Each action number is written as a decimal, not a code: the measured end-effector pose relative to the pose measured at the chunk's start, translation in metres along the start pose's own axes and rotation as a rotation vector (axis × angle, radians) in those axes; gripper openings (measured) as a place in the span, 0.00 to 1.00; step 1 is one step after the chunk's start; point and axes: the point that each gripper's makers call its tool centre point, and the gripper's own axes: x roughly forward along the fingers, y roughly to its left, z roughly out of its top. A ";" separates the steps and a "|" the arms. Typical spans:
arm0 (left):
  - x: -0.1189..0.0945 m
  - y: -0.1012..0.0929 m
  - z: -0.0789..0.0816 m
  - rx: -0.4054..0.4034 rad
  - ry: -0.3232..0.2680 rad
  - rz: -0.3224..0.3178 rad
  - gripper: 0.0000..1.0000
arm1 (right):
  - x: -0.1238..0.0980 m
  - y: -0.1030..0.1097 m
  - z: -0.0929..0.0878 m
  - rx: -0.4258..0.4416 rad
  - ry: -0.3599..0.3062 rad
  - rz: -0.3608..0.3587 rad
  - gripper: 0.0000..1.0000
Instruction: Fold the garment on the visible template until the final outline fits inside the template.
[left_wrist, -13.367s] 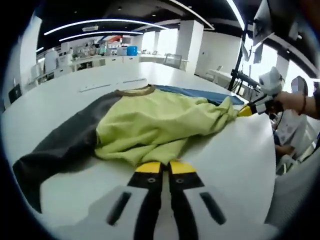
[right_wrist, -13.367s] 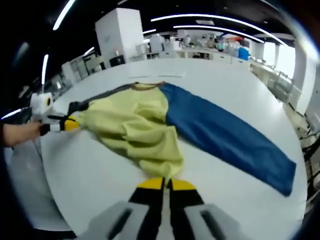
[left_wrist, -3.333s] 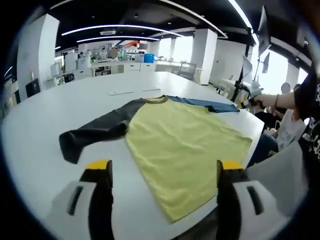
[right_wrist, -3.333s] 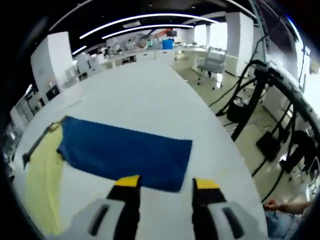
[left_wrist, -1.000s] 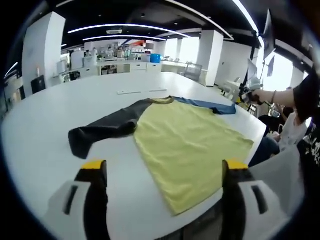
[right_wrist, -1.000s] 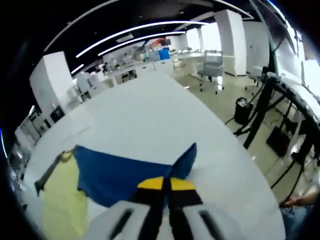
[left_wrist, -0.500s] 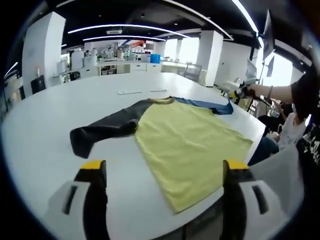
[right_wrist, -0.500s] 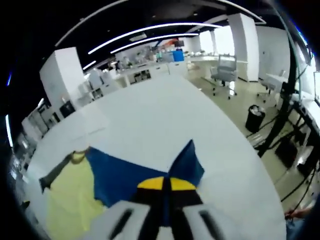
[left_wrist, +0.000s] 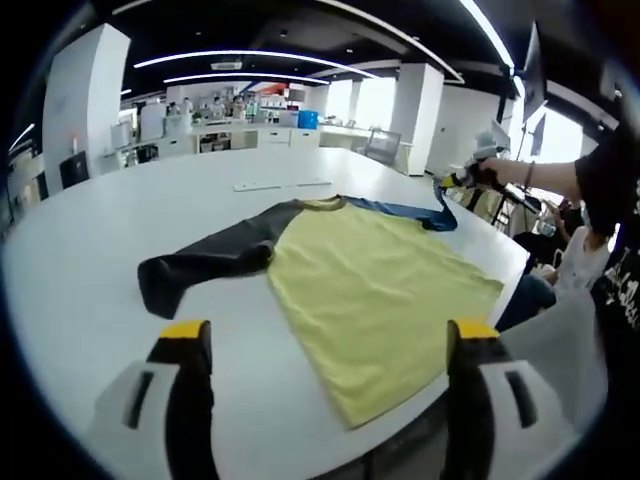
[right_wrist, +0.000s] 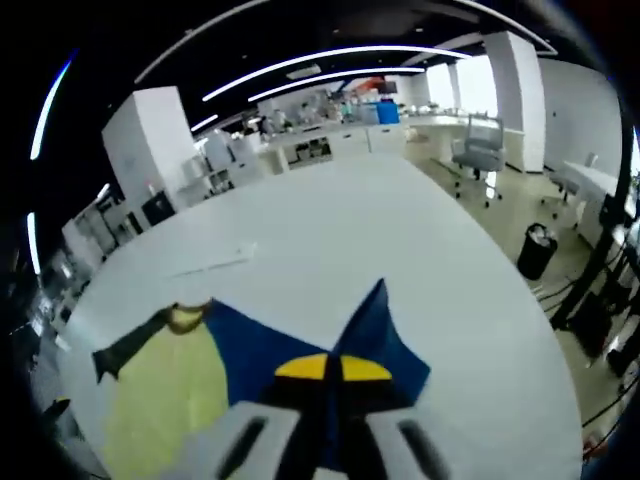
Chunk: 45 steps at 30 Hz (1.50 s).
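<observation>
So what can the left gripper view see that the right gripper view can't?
The left gripper view takes in the whole yellow body of the garment, the end of the dark sleeve, a person's arm and its own left gripper, open. The right gripper view has the right gripper up close, shut on the blue sleeve, and an office chair. Both share the white table and the garment.

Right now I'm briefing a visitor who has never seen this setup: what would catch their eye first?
The garment spread on the white table: a wide yellow body, a dark sleeve trailing off one side. On the far side the right gripper is shut on the blue sleeve and lifts its end off the table. The left gripper hangs open at the near edge.
</observation>
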 end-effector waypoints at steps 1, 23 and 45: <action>0.000 0.000 0.000 0.000 -0.002 0.000 0.95 | 0.001 0.002 0.000 -0.004 0.002 0.003 0.00; 0.008 -0.011 -0.001 0.013 0.023 -0.043 0.95 | 0.027 0.074 0.003 -0.124 0.061 0.103 0.00; 0.010 -0.016 -0.005 0.042 0.048 -0.062 0.95 | 0.047 0.155 0.005 -0.211 0.110 0.195 0.00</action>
